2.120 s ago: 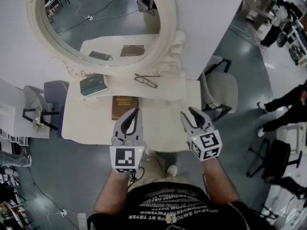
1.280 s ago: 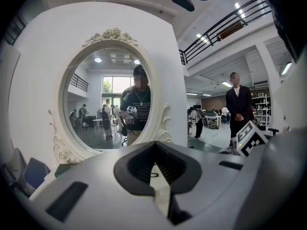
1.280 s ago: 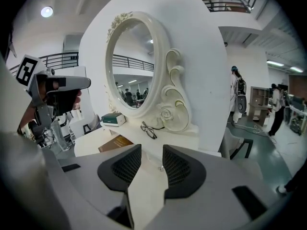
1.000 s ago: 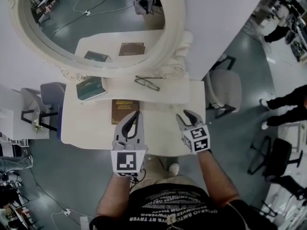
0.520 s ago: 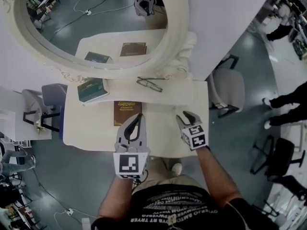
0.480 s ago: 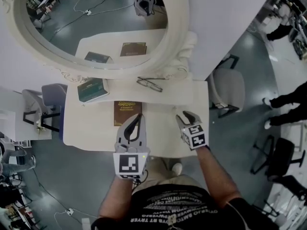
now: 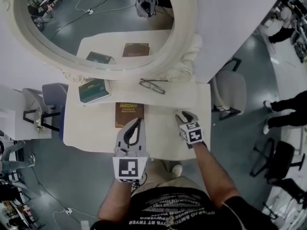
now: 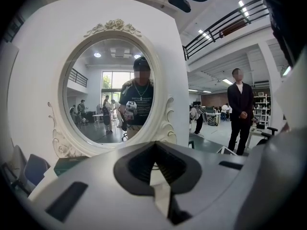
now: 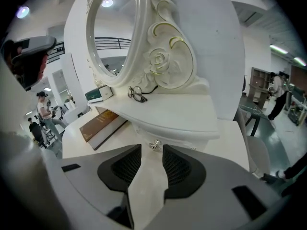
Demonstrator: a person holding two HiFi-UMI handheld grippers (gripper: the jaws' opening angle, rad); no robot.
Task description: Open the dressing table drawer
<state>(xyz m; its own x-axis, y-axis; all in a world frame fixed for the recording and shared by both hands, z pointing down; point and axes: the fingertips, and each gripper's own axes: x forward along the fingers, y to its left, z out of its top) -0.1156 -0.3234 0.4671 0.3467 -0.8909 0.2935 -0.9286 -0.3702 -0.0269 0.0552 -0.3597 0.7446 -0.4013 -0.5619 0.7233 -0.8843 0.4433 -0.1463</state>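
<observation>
Two tools over the dressing table (image 7: pixel 88 128). My right tool (image 9: pixel 152 156) has its jaws apart with nothing in them, and the drawer knob (image 9: pixel 154 145) sits just ahead of the gap. Only that tool's view shows the knob and the drawer front (image 9: pixel 180 142), tucked under the raised shelf with the glasses (image 7: pixel 152 86). From the head view I see just the shelf top. My left tool (image 8: pixel 153 146) has its tips together, empty, beside the brown book (image 7: pixel 128 115), facing the mirror (image 8: pixel 108 85).
</observation>
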